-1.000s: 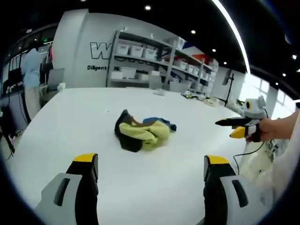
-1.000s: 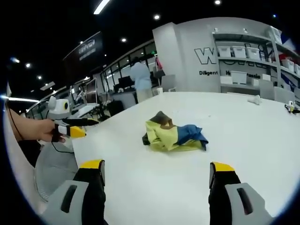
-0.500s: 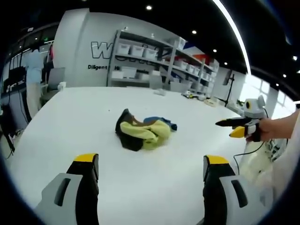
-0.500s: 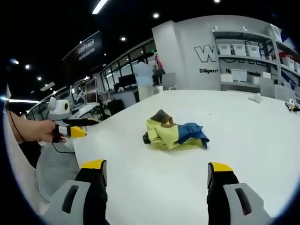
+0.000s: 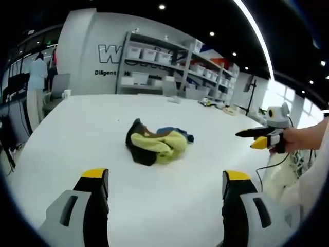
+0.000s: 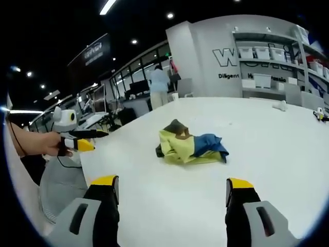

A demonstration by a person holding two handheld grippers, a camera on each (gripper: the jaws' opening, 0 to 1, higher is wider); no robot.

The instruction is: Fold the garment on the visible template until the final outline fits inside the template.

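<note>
A crumpled garment (image 5: 157, 146) in yellow, blue and dark brown lies bunched in a heap in the middle of a white table (image 5: 77, 134). In the right gripper view the same garment (image 6: 189, 147) lies ahead of the jaws. My left gripper (image 5: 165, 176) is open, held low over the near table, well short of the heap. My right gripper (image 6: 172, 182) is open too, also short of the cloth and holding nothing. Each gripper appears in the other's view, held by a hand beyond the table edge: the right gripper (image 5: 259, 138) and the left gripper (image 6: 77, 140).
Shelves with white bins (image 5: 169, 62) stand along the back wall. Small items (image 5: 208, 104) sit near the far edge of the table. A person (image 6: 158, 87) stands by desks in the background. A cable (image 5: 267, 167) hangs off the table's right side.
The garment and both grippers hold their places. Both views have drifted only slightly.
</note>
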